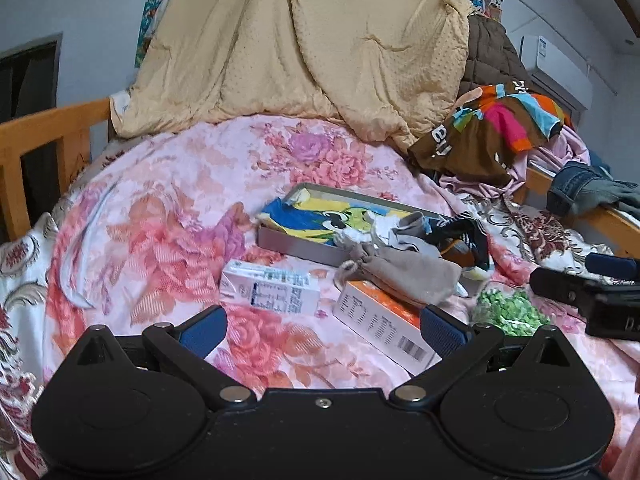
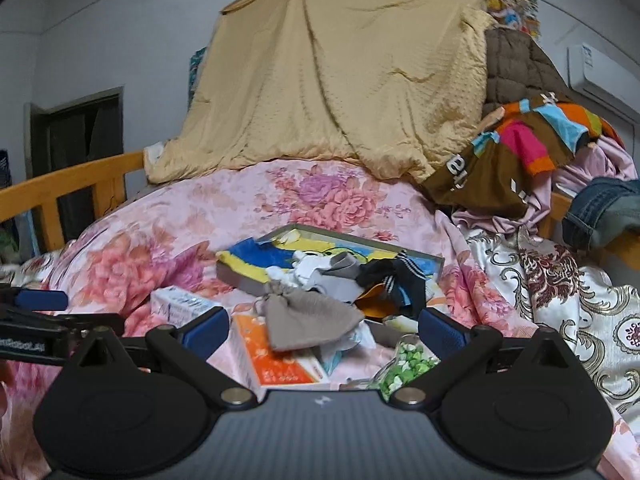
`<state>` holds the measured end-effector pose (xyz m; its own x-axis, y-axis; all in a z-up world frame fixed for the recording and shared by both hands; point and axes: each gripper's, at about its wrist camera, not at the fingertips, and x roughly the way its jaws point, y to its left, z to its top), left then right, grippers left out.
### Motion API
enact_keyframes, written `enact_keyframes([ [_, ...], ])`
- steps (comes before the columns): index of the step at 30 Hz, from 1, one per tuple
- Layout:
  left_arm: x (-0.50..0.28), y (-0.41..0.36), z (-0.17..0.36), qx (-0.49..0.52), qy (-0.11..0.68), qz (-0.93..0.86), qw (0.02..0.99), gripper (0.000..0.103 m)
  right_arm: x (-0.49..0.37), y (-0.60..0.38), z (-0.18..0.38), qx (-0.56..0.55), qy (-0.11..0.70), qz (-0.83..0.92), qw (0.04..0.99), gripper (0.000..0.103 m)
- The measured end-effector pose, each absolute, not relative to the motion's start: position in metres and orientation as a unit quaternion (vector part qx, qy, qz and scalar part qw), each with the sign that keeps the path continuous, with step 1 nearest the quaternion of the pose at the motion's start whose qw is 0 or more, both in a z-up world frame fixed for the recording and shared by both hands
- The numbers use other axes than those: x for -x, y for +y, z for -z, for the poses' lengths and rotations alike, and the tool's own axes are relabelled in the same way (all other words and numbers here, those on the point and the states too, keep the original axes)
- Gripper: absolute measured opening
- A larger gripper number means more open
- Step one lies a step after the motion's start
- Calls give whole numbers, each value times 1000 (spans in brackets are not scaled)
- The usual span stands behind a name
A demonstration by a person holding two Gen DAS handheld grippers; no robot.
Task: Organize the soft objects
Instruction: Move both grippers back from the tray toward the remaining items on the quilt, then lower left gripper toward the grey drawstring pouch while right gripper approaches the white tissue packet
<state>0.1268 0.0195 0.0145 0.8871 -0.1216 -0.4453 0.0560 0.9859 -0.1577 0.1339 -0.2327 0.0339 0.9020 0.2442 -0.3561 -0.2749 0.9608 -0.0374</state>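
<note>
While both grippers gape, one grey pouch [image 1: 404, 276], two cartons [image 1: 272, 290]

A bedroom with pale walls, under dim light

A wooden bed rail [image 1: 44, 136] is running along the left side, a dark doorway [image 2: 78, 148] is showing behind it, and a white air conditioner [image 1: 556, 68] is hanging high on the right wall (posters [image 2: 512, 0] are peeking out behind the tan quilt [image 1: 304, 48] draping the headboard end).
</note>
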Motion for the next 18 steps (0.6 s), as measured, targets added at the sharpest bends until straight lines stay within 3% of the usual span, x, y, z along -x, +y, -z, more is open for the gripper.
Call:
enact_keyframes([
  [18,-123,18,-13,74,249,57,964,102,-122,-214,-11,67,269,-123,953,103],
])
